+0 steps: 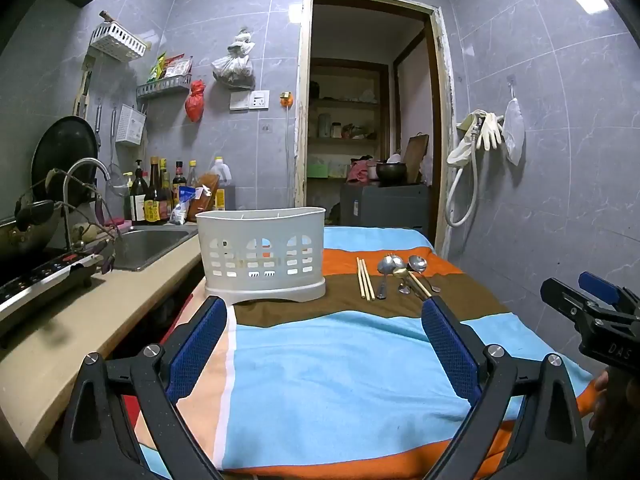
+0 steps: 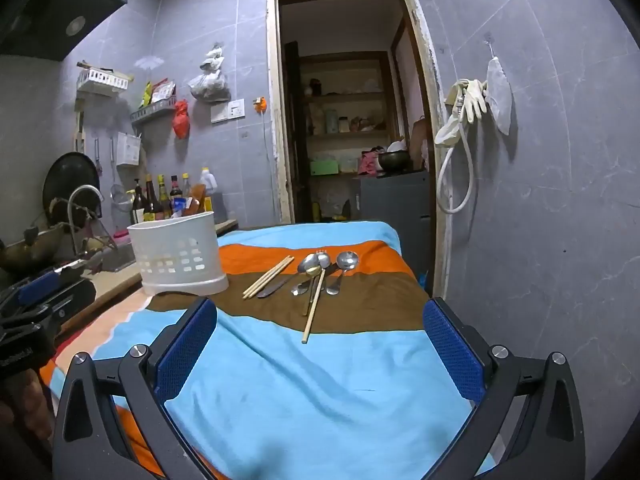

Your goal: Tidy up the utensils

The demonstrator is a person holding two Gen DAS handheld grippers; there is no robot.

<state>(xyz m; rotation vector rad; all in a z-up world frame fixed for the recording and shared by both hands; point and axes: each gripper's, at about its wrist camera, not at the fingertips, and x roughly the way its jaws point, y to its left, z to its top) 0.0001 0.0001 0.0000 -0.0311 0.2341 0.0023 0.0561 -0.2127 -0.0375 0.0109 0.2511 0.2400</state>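
Left wrist view: we see the left gripper (image 1: 324,320) low over a striped cloth (image 1: 340,368), jaws spread wide, nothing between the blue pads (image 1: 198,344). It is released. A white caddy (image 1: 262,254) stands upright on the cloth at the left, just beside the counter (image 1: 100,312) and near the sink (image 1: 154,242). Right of the caddy, on the brown stripe, lies a pair of chopsticks (image 1: 365,279), side by side. Just right of them the spoons (image 1: 402,270) lie in a loose cluster, bowls away from us; a fork and a further chopstick sit among them, overlapping. The cluster is apart from the caddy. At the right edge we see the right gripper (image 1: 588,312) from the side, above the cloth.

Right wrist view: we see the right gripper (image 2: 320,340) also low over the cloth (image 2: 320,392), jaws at full spread, pads (image 2: 454,352) clear of everything. It is released. The caddy (image 2: 178,254) stands at the left edge of the cloth; from here we cannot tell what its compartments hold. The chopsticks (image 2: 268,277) lie slanted just right of it, with a knife (image 2: 276,286) touching alongside. The spoons (image 2: 324,268) follow to the right, one single chopstick (image 2: 314,308) crossing them and pointing toward us. The left gripper (image 2: 44,292) shows at the left edge, a hand (image 2: 28,404) below it
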